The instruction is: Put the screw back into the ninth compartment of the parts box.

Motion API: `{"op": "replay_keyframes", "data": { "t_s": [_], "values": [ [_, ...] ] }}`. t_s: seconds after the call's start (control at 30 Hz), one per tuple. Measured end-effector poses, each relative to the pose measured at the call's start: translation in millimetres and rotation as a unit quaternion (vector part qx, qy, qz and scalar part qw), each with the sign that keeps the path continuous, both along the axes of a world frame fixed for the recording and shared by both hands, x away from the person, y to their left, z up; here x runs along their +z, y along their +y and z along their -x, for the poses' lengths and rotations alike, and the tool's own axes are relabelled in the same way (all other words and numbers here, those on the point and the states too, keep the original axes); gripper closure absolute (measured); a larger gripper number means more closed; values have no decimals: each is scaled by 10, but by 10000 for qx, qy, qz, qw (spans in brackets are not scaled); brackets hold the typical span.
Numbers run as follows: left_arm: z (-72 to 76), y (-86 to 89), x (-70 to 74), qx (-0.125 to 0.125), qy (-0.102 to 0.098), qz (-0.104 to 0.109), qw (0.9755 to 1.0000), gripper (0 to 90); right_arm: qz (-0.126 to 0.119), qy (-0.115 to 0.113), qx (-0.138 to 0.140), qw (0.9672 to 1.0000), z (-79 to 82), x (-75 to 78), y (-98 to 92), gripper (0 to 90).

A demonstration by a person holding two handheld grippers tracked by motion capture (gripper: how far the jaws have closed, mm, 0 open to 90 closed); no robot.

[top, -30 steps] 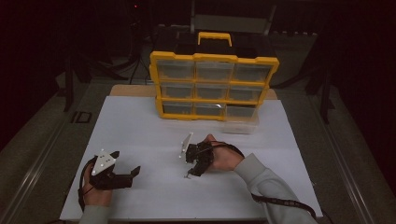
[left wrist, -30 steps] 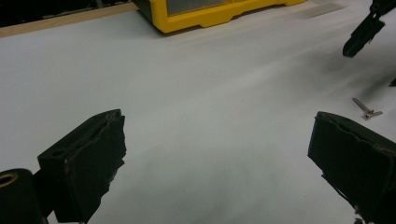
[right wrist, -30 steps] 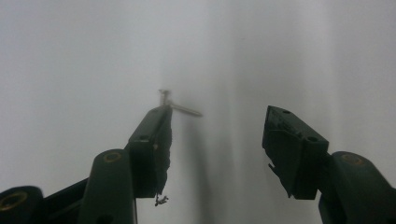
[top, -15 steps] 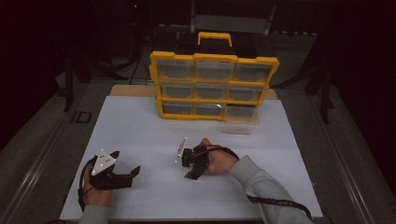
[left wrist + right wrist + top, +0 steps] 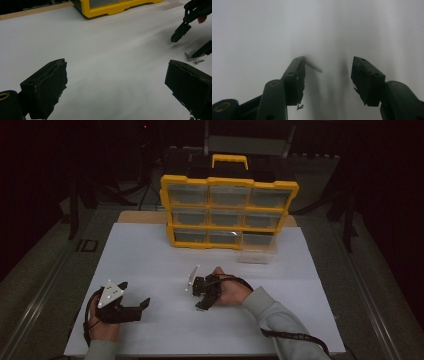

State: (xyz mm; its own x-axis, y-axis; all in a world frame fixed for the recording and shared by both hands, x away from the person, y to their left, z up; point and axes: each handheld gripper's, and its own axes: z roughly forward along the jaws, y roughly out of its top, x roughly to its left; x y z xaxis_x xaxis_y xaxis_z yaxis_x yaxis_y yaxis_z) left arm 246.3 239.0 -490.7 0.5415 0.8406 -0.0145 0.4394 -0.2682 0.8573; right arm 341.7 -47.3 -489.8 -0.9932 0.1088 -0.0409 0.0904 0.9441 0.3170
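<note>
Hovering right tool, open over a screw; no legible writing.

Workshop bench: yellow parts organizer, white table.

A big yellow box with little drawers stands near the top middle of the high view. It has a yellow handle on top. One clear drawer sits out in front of its lower right corner. Everything rests on a white sheet. A bare wood edge peeks out behind it.
</note>
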Motion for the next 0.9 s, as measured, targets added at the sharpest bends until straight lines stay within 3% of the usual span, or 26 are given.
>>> {"op": "replay_keyframes", "data": {
  "t_s": [0.17, 0.47, 0.53, 0.57, 0.67, 0.9],
  "values": [
    [0, -5, -1, -8, 4, -16, 10000, 46, -31, 16, 42, 10000, 1, 17, -13, 460],
    [-1, -2, -1, -12, 7, -11, 10000, 46, -29, 114, 186, 9998, -30, -33, 52, 625],
    [-1, -2, -1, -12, 7, -11, 10000, 46, -18, 135, 191, 9997, -35, -32, 59, 625],
    [-1, -2, -1, -11, 6, -10, 10000, 46, -13, 155, 238, 9996, -38, -33, 77, 681],
    [0, -3, 0, -11, 1, -9, 10000, 46, 17, 187, 304, 9994, -29, -32, 96, 732],
    [-1, -6, -2, -7, 6, -17, 10000, 47, 143, 227, 405, 9988, -13, -28, 138, 805]
  ]
}}
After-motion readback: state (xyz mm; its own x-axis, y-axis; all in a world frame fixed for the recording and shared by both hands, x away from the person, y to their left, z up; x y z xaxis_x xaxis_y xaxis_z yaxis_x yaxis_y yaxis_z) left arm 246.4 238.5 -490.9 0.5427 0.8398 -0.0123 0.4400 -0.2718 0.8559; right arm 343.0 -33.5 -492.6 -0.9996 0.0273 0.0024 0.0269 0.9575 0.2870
